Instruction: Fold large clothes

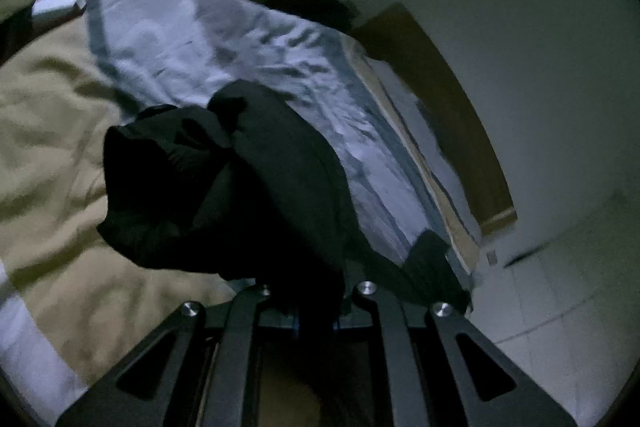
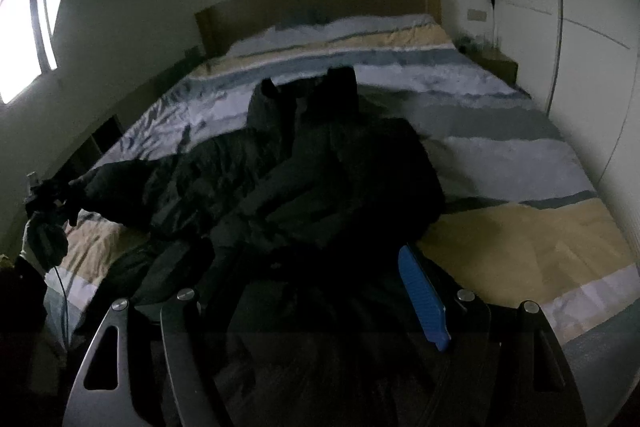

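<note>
L wrist view: left gripper (image 1: pixel 310 301) fingers clenched on a fold of the black garment (image 1: pixel 224 183), which bunches just ahead of the fingers over the bed (image 1: pixel 52 131). R wrist view: right gripper (image 2: pixel 320 291) fingers spread wide, blue pad (image 2: pixel 422 297) showing, garment heaped between and beyond them on the bed; can't tell if they grip it.

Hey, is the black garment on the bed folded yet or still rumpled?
Still rumpled: the black garment lies in a bunched heap across the striped bedcover, one end pinched in the left gripper.

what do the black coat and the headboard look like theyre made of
Black coat: likely a synthetic shell, slightly shiny, crinkled and puffy. Headboard: looks like wood or wood veneer, a flat brown matte panel; the dim light leaves it open.
</note>
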Demonstrator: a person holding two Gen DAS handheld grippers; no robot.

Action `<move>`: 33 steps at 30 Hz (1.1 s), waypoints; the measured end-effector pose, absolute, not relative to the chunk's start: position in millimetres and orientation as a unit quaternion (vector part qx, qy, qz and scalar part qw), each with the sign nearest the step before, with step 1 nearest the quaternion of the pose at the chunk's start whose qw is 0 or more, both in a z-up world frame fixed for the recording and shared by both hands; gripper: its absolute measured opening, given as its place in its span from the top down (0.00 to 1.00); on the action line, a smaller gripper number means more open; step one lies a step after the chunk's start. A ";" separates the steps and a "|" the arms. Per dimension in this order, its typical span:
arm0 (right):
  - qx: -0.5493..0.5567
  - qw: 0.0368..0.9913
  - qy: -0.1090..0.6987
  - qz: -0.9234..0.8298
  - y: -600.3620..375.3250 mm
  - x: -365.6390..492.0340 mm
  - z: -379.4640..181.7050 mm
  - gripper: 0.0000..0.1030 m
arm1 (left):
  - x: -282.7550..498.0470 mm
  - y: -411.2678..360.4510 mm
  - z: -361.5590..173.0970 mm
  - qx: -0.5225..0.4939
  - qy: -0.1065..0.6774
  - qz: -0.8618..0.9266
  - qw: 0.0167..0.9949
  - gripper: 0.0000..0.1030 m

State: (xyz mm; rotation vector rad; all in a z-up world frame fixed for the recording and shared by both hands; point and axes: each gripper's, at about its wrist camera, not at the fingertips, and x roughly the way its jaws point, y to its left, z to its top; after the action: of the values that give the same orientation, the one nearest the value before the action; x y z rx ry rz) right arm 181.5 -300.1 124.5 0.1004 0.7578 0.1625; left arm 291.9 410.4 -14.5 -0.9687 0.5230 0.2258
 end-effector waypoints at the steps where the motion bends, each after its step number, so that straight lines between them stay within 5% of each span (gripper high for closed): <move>1: 0.050 0.927 0.363 0.080 -301.8 175.0 130.2 0.27 | 291.0 403.2 -8.6 -0.451 0.250 0.105 0.850 0.91; 14: 0.067 0.941 0.323 0.073 -332.7 111.7 162.9 0.22 | 298.2 234.3 50.9 -0.320 0.301 0.021 0.898 0.92; 33: 0.073 0.945 0.318 0.030 -366.0 71.1 175.8 0.21 | 291.7 85.6 -8.7 -0.229 0.410 -0.050 0.881 0.90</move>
State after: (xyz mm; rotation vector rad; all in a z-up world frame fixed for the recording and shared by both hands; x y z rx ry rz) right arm 71.1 -366.0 175.8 0.1487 0.6472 0.0608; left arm 291.7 85.6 -8.7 -0.4774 0.8539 -0.1039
